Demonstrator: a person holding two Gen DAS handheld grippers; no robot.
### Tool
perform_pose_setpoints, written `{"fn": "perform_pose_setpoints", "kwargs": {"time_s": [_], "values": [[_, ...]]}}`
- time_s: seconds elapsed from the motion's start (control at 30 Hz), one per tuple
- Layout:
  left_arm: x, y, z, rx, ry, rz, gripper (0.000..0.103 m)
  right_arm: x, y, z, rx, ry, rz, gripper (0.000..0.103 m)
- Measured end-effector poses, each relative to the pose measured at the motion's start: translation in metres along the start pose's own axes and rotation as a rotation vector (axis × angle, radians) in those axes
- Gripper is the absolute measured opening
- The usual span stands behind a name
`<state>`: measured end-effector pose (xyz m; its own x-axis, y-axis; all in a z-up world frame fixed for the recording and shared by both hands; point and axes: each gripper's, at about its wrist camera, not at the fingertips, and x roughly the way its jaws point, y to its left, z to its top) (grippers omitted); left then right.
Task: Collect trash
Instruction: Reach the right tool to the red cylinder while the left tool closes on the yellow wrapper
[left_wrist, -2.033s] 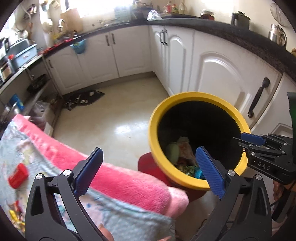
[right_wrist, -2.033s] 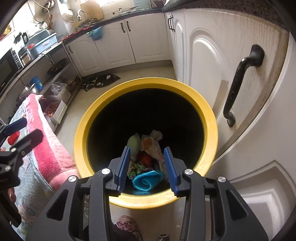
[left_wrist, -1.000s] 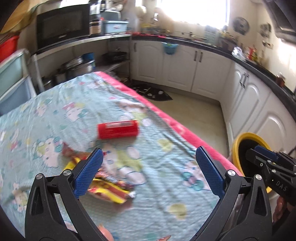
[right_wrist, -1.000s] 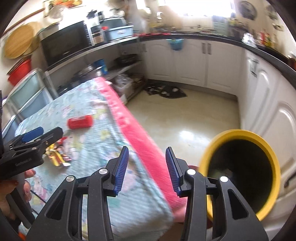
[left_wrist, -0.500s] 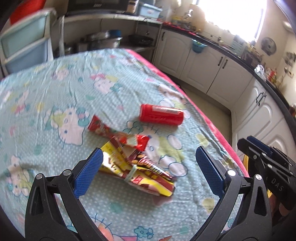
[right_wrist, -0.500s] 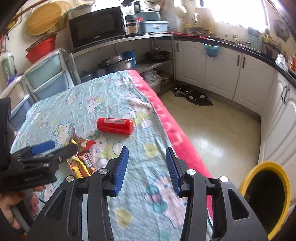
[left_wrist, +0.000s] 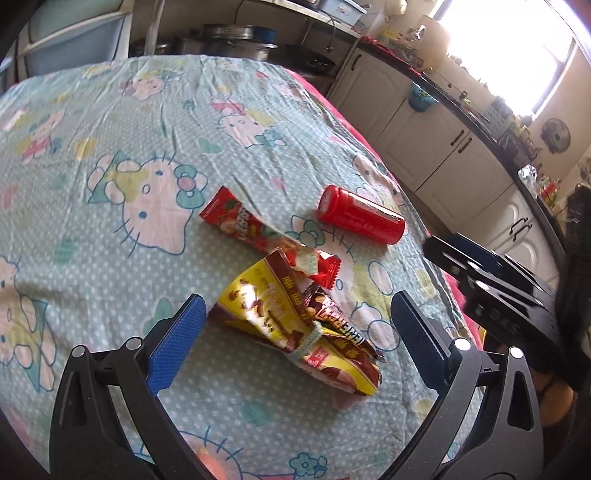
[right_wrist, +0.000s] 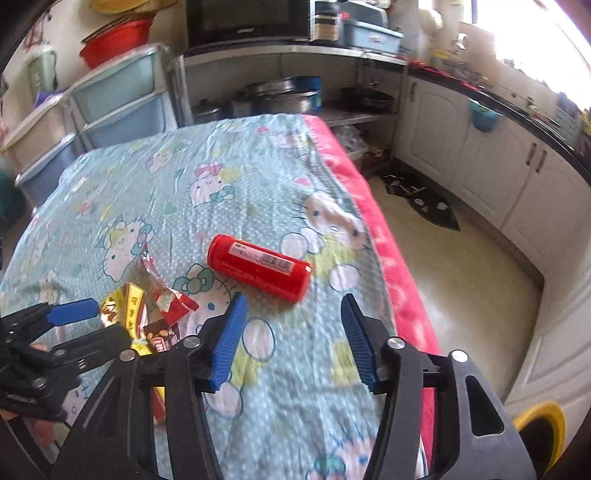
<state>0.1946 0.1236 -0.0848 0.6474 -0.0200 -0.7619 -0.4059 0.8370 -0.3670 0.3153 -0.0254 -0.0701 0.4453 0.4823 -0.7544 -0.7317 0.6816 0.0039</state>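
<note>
Two tools hang open above the table (left_wrist: 110, 110). Left tool (left_wrist: 295, 332) straddles the yellow snack wrapper (left_wrist: 291, 328) without contact; right tool (right_wrist: 291, 336), jaws just widened and empty, faces the red can (right_wrist: 258, 267).

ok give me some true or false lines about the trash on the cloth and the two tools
1. The red can lies on its side on the cloth. True.
2. The left tool is shut on the yellow wrapper. False: its jaws stand wide open, with the wrapper lying between them on the cloth.
3. The right tool holds nothing. True: its jaws have just been opening, and nothing is between them.
4. The red can rests on top of the wrappers. False: it lies apart from them, nearer the pink edge.
5. A red wrapper lies partly under the yellow one. True.
6. The yellow bin stands on the cloth. False: it is on the floor beside the table.
</note>
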Motion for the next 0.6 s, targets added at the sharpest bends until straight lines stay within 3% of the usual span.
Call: {"fn": "perform_pose_setpoints", "kwargs": {"time_s": [0.1, 0.17, 0.3, 0.53, 0.6], "values": [[0.000, 0.007, -0.002, -0.032, 0.015, -0.013, 0.092, 0.013, 0.002, 0.008, -0.048, 0.017, 0.016, 0.053], [0.001, 0.011, -0.006, -0.045, 0.023, -0.012, 0.092, 0.022, 0.002, 0.016, -0.072, 0.034, 0.028, 0.062], [0.005, 0.020, -0.010, -0.072, 0.035, -0.006, 0.091, 0.038, 0.004, 0.027, -0.129, 0.064, 0.061, 0.063], [0.007, 0.030, -0.009, -0.083, 0.028, 0.001, 0.066, 0.067, 0.008, 0.037, -0.200, 0.150, 0.127, 0.063], [0.007, 0.032, -0.007, -0.087, 0.028, -0.005, 0.062, 0.073, 0.010, 0.037, -0.215, 0.167, 0.138, 0.063]]}}
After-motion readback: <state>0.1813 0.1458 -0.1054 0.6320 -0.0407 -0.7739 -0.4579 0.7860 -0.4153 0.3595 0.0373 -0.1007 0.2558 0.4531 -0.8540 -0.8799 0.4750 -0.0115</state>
